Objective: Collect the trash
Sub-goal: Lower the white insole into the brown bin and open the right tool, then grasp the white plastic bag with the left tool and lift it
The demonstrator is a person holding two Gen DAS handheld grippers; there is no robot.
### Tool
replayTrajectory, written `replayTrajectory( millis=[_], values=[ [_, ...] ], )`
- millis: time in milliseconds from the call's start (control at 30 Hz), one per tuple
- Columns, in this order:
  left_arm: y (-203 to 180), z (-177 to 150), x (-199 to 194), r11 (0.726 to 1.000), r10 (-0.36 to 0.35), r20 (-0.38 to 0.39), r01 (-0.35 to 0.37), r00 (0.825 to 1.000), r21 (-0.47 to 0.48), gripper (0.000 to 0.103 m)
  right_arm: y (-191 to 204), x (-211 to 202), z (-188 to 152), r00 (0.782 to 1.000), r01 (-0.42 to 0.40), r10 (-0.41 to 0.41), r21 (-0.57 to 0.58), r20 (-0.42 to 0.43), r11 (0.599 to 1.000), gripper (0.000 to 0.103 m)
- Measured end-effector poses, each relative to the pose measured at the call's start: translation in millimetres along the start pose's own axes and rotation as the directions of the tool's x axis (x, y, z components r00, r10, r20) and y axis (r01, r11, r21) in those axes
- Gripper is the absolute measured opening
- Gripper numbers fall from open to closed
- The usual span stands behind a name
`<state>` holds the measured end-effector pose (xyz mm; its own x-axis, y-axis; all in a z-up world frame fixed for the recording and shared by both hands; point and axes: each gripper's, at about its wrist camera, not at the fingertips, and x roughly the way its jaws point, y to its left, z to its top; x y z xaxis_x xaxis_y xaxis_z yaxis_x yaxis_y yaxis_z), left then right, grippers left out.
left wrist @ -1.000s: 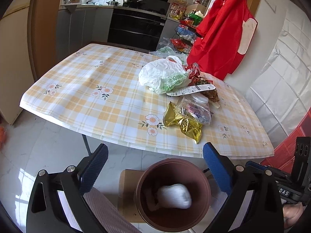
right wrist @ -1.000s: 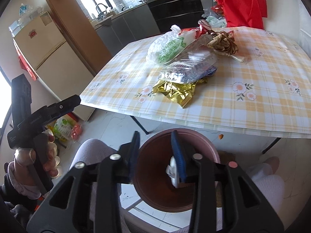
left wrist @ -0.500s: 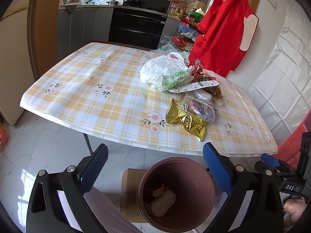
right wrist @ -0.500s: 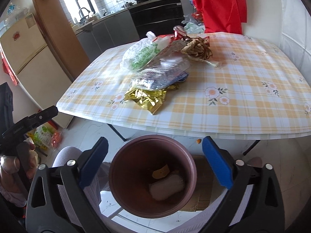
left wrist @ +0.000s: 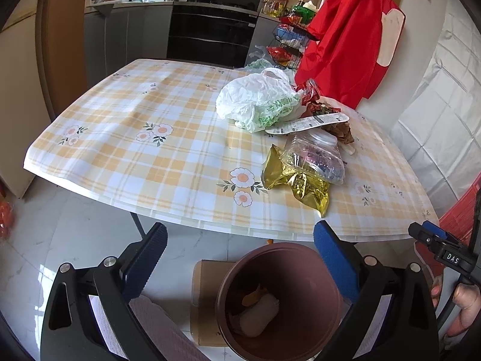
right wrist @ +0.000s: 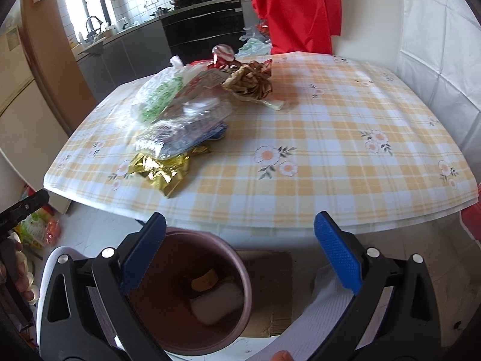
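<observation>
Both the left gripper (left wrist: 239, 258) and right gripper (right wrist: 240, 240) gape wide, holding nothing, above the brown bin (left wrist: 303, 325) at lower centre. Trash lies on the table (right wrist: 330, 156): the gold wrapper (left wrist: 296, 180) mid-right, the white bag (left wrist: 255, 99) above. Only the right view shows the brown crumpled wrapper (right wrist: 251, 82) whole.

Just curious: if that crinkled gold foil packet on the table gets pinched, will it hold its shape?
Probably not: the gold foil packet looks crumpled and flattened, so likely floppy and light. Its shiny surface may be slippery, and the clear plastic bag resting on it might shift.
</observation>
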<state>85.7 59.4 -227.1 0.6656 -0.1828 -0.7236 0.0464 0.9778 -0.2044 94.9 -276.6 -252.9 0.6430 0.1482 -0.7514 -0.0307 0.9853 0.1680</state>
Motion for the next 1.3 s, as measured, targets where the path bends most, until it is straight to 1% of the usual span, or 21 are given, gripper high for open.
replayTrajectory(
  millis=[167,333,433,533,633,700,733,800,833,900,967,1067,1100,1133,1167,1200,1233,1300],
  values=[
    [-4,19,20,0.999,0.013,0.001,-0.013,1.000,0.041,0.095,-15,13,17,1.000,0.018,-0.018,0.023,0.014,1.000,0.097],
    [-13,65,55,0.993,0.019,0.038,-0.023,0.999,0.114,0.094,-28,32,37,1.000,0.017,-0.017,0.041,0.015,0.999,0.097],
    [-23,100,87,0.987,0.004,0.049,-0.012,0.999,0.160,0.094,-33,43,50,1.000,0.006,-0.008,0.048,0.025,0.999,0.097],
    [-30,135,125,0.983,-0.046,0.030,0.040,0.999,0.179,0.094,-36,53,64,0.999,-0.001,0.000,0.044,0.032,0.999,0.097],
    [-36,168,165,0.980,-0.034,0.001,0.033,0.999,0.196,0.094,-40,59,77,0.999,0.000,-0.002,0.040,0.045,0.999,0.097],
    [-39,182,187,0.979,-0.016,-0.012,0.019,1.000,0.201,0.094,-43,62,85,0.999,0.016,-0.018,0.032,0.047,0.999,0.097],
    [-40,188,199,0.979,-0.005,-0.033,0.012,0.999,0.205,0.093,-45,65,91,0.998,0.035,-0.036,0.020,0.049,0.999,0.097],
    [-41,193,217,0.980,0.003,-0.056,0.008,0.998,0.200,0.091,-48,68,98,0.998,0.028,-0.028,0.007,0.049,1.000,0.097],
    [-41,194,225,0.980,0.000,-0.076,0.015,0.997,0.201,0.091,-51,70,103,0.999,0.018,-0.018,0.002,0.052,1.000,0.097],
    [-42,192,237,0.978,-0.003,-0.098,0.023,0.995,0.205,0.091,-53,73,109,0.998,0.023,-0.023,-0.010,0.057,1.000,0.097],
    [-42,189,247,0.978,0.001,-0.120,0.024,0.993,0.207,0.090,-53,79,115,0.998,0.036,-0.033,-0.046,0.061,0.998,0.097],
    [-40,184,256,0.981,-0.016,-0.144,0.044,0.989,0.191,0.079,-54,90,126,0.998,0.038,-0.032,-0.099,0.058,0.994,0.097],
    [-39,183,256,0.981,-0.029,-0.150,0.057,0.988,0.188,0.068,-53,94,129,0.998,0.033,-0.026,-0.122,0.061,0.992,0.097],
    [-38,181,256,0.979,-0.030,-0.150,0.059,0.988,0.193,0.052,-52,98,133,0.998,0.034,-0.024,-0.147,0.065,0.989,0.097],
    [-38,180,254,0.978,-0.022,-0.141,0.051,0.990,0.205,0.045,-51,102,137,0.997,0.035,-0.023,-0.172,0.069,0.984,0.097],
    [-36,180,251,0.977,-0.023,-0.128,0.049,0.991,0.210,0.023,-50,106,141,0.997,0.034,-0.020,-0.193,0.073,0.981,0.097],
    [-35,180,246,0.977,-0.029,-0.115,0.053,0.993,0.206,0.014,-48,112,147,0.997,0.030,-0.013,-0.224,0.078,0.974,0.097],
    [-30,183,232,0.981,-0.048,-0.077,0.061,0.996,0.182,0.007,-43,120,155,0.996,0.026,-0.003,-0.266,0.087,0.964,0.097]
  ],
)
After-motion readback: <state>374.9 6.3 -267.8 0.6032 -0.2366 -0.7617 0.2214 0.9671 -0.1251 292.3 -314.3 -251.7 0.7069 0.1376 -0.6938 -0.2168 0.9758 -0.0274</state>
